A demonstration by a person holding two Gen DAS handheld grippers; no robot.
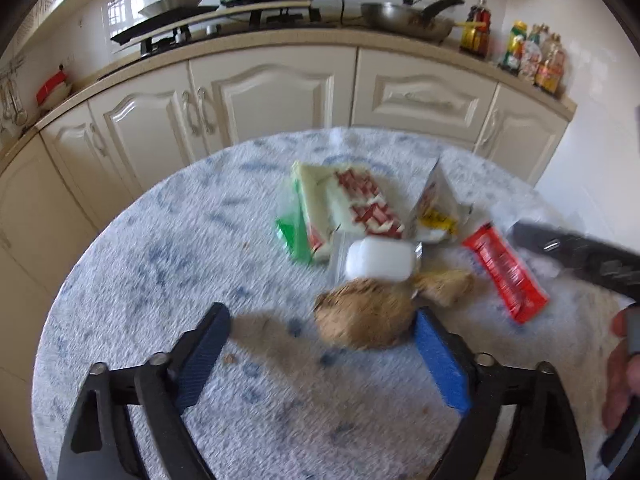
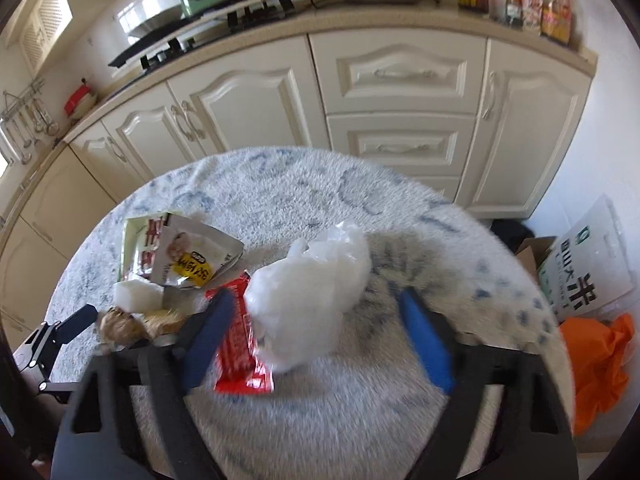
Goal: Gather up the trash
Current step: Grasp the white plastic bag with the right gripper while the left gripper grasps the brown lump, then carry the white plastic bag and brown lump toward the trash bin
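Trash lies on a round table with a blue-patterned white cloth (image 1: pixel 160 248). My left gripper (image 1: pixel 320 318) is open, its right finger beside a brown husk-like lump (image 1: pixel 360 316). Beyond it lie a white block (image 1: pixel 378 258), a green-and-red packet (image 1: pixel 340 204), a yellow-labelled pouch (image 1: pixel 436 210) and a red wrapper (image 1: pixel 504 272). My right gripper (image 2: pixel 316 308) is open around a crumpled white plastic bag (image 2: pixel 308 300); the red wrapper (image 2: pixel 240 352) lies under its left finger (image 2: pixel 208 340). The husk (image 2: pixel 120 326), the white block (image 2: pixel 136 294) and the pouch (image 2: pixel 192 256) lie to its left.
Cream kitchen cabinets (image 1: pixel 272 92) and a counter with a stove, a pan and bottles stand behind the table. On the floor to the right of the table are a rice sack (image 2: pixel 592 264), a cardboard box (image 2: pixel 532 252) and an orange bag (image 2: pixel 600 356).
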